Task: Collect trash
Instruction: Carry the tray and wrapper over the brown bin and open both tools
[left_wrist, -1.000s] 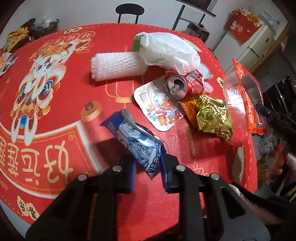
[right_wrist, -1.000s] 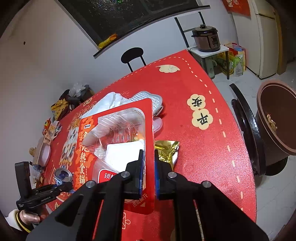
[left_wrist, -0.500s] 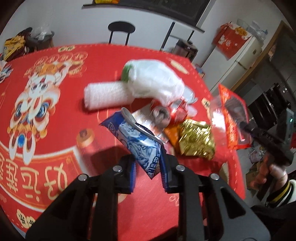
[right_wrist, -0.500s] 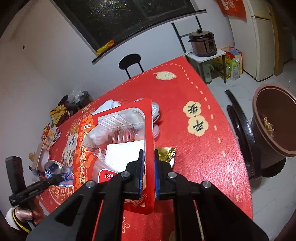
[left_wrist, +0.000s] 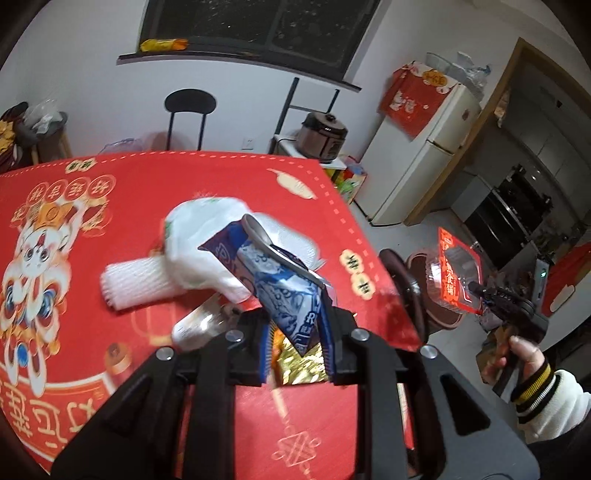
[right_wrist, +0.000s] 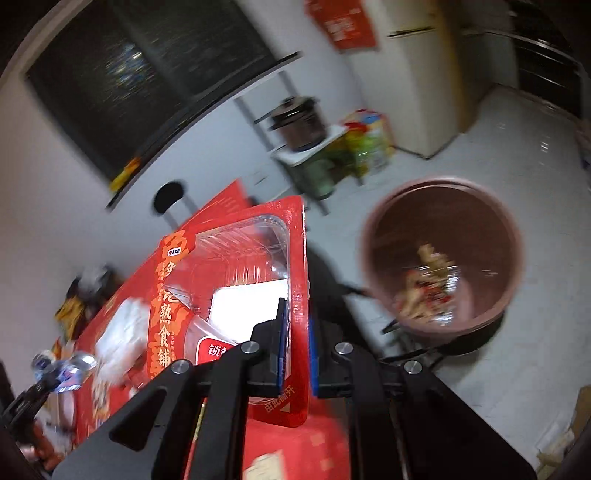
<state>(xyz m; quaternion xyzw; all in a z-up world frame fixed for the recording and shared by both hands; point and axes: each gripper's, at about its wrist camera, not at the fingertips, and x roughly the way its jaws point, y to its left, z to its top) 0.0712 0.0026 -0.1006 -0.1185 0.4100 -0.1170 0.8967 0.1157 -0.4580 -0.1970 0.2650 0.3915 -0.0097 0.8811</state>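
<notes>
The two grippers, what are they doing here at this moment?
A person is collecting trash from a red table with two handheld grippers. The left gripper is shut on a blue and white wrapper, held above the table. The right gripper is shut on a red food tray package, near the brown trash bin on the floor, which already holds some trash. More trash lies on the table.
</notes>
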